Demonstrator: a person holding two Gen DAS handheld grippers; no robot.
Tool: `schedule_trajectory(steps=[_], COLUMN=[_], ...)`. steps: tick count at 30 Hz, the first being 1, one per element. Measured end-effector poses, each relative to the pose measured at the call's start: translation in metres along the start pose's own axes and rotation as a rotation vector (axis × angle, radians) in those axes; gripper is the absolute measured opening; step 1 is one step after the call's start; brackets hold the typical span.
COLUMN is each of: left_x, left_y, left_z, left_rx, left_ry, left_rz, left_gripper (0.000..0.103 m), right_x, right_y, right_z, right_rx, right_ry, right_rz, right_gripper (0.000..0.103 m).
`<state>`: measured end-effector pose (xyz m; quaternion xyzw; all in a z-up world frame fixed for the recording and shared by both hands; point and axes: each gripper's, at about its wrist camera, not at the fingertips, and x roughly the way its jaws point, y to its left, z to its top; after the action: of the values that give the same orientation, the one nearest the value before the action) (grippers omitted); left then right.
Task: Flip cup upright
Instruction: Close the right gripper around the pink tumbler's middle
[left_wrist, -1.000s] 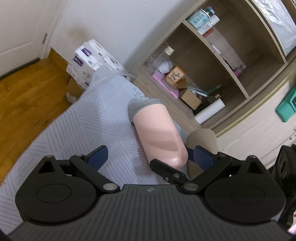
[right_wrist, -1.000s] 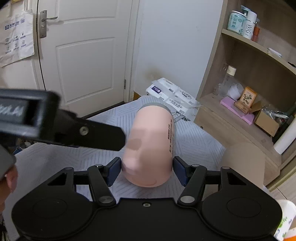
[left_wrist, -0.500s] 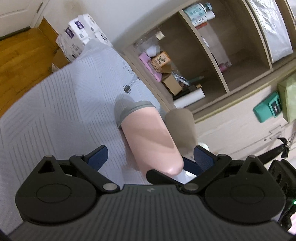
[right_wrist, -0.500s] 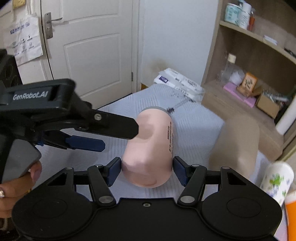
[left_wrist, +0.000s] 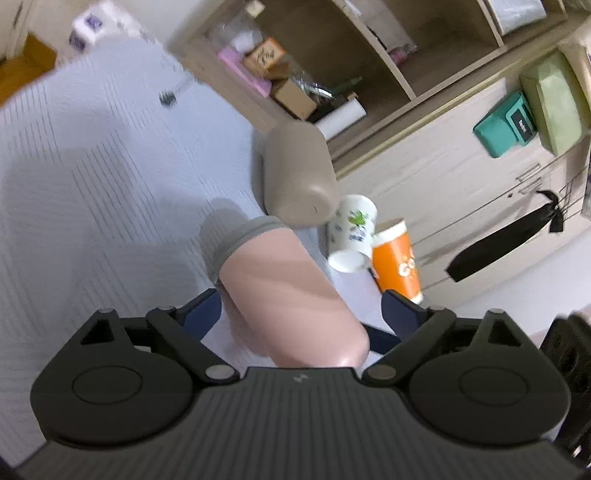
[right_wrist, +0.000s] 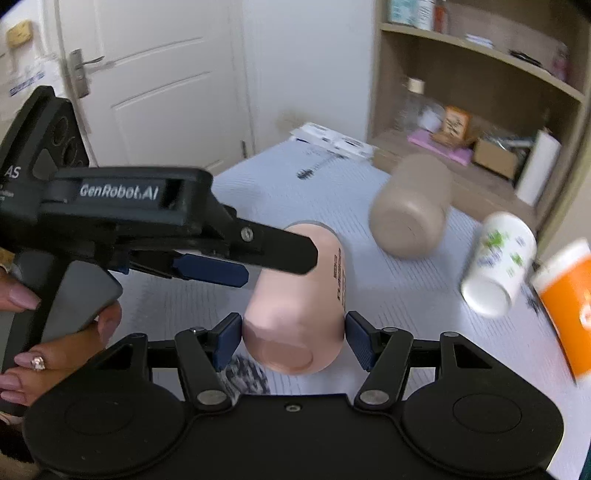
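Note:
A pink cup (right_wrist: 299, 314) with a grey rim lies on its side on the grey-striped cloth (right_wrist: 406, 295), base toward me. My right gripper (right_wrist: 293, 338) is shut on its base end, a blue pad on each side. In the left wrist view the pink cup (left_wrist: 291, 295) lies between the fingers of my left gripper (left_wrist: 295, 314), which is open around it; its pads stand clear of the cup. The left gripper also shows in the right wrist view (right_wrist: 243, 258), reaching in from the left over the cup.
A beige cup (right_wrist: 410, 210) lies on its side behind the pink one. A white printed paper cup (right_wrist: 495, 266) lies tipped at the right, beside an orange cup (right_wrist: 569, 302). Open wooden shelves (right_wrist: 472, 122) stand at the back right, a white door (right_wrist: 155, 85) at the back left.
Both grippers and the pink cup have drawn back and tilted, so the beige, white and orange cups now come into view. The left gripper has moved in over the pink cup.

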<state>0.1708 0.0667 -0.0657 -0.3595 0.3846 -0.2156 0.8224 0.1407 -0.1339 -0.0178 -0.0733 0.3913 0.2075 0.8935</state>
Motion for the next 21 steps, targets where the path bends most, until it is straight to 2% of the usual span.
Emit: schedule_trajectory(steps=[2, 4, 15, 18, 21], left_x=[0.004, 0.009, 0.026, 0.028, 0.028], left_y=[-0.004, -0.01, -0.012, -0.009, -0.008], left_z=[-0.002, -0.003, -0.016, -0.017, -0.017], left_rx=[0.01, 0.027, 0.033, 0.009, 0.01], left_ry=[-0.006, 0.001, 0.047, 0.057, 0.041], left_rz=[0.015, 0.028, 0.042, 0.018, 0.044], left_gripper=[0.09, 0.083, 0.082, 0.08, 0.067], right_x=[-0.005, -0.007, -0.005, -0.002, 0.0], right_y=[0.002, -0.001, -0.015, -0.017, -0.018], right_z=[-0.004, -0.007, -0.017, -0.016, -0.01], right_rx=[-0.007, 0.014, 0.072, 0.075, 0.06], right_ry=[-0.001, 0.004, 0.052, 0.084, 0.11], right_rz=[0.0, 0.003, 0.034, 0.045, 0.057], right_gripper=[0.067, 0.067, 0.067, 0.067, 0.068])
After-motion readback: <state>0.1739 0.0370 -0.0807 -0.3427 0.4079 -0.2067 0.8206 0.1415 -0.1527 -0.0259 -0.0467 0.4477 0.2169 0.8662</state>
